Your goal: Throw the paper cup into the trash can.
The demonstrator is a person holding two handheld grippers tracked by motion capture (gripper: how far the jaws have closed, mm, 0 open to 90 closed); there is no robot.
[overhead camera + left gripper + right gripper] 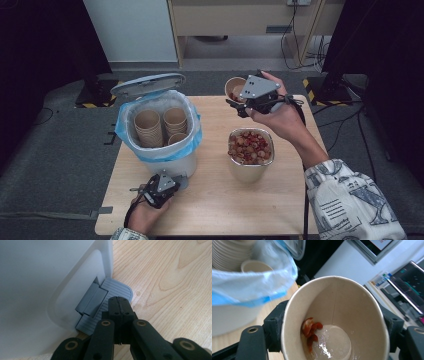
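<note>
A white pedal bin [175,162] with a blue bag liner [192,142] stands at the table's left, its lid [148,83] raised. Stacks of paper cups [149,127] fill it. My left gripper [167,184] sits at the bin's foot. Its jaws are shut, and the tip [119,303] rests on the grey ribbed pedal [118,287]. My right gripper [239,100] hovers over the table's far edge, shut on a paper cup [233,88]. That cup [352,305] is tilted toward the camera, with a few red scraps [310,330] and some moisture at its bottom.
A metal container [251,170] full of red and beige food scraps [250,146] stands at the middle right of the wooden table [220,200]. Black stands and cables lie on the floor beyond the table.
</note>
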